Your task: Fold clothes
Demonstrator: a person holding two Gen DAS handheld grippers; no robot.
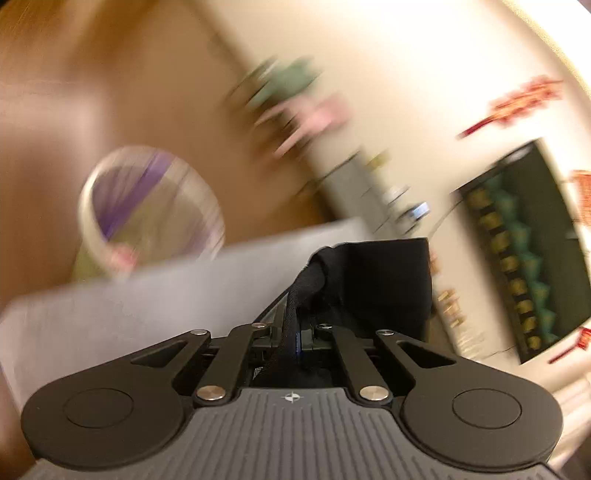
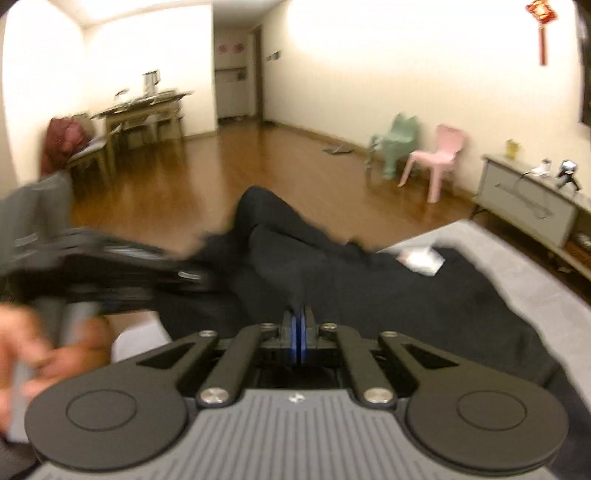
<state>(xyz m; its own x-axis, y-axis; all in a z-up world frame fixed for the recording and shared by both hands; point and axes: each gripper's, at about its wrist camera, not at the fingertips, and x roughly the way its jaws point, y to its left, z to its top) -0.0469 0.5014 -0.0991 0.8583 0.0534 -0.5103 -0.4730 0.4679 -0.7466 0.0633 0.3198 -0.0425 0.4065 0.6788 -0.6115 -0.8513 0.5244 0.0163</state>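
Left wrist view, heavily blurred. At far left a round white basket [image 1: 147, 206] with purple and pale contents sits on the brown wooden floor [image 1: 110, 92], beyond the far edge of the grey surface [image 1: 147, 306]. The left gripper [image 1: 295, 332] has its fingers drawn together on a bunched hem of the black garment [image 1: 384, 280], which rises in a dark fold above the jaws, lifted clear of the grey surface. To the right, against the pale wall, stand a green chair [image 1: 288, 81], a pink chair [image 1: 317, 114], a grey cabinet [image 1: 351, 184] and a dark framed panel [image 1: 528, 251]; detail is not readable.

Right wrist view. At the left edge a person's hand [image 2: 44, 350] grips the handle of the left gripper [image 2: 207, 277], which shows as a dark smear reaching into the black garment [image 2: 332, 280]. A wooden dining table [image 2: 144, 107] stands far back left. The right gripper [image 2: 298, 317] is closed narrow, blue pads pressed together on a ridge of black cloth. The garment spreads over the grey surface [image 2: 524, 254], its bulk centre and right, one fold raised toward the far edge. A white label [image 2: 421, 260] lies on the cloth near the far right corner. Beyond it, on the wooden floor [image 2: 258, 166], stand the green chair [image 2: 399, 144], pink chair [image 2: 439, 155] and grey cabinet [image 2: 532, 195]. A red ornament [image 2: 541, 22] hangs on the wall.
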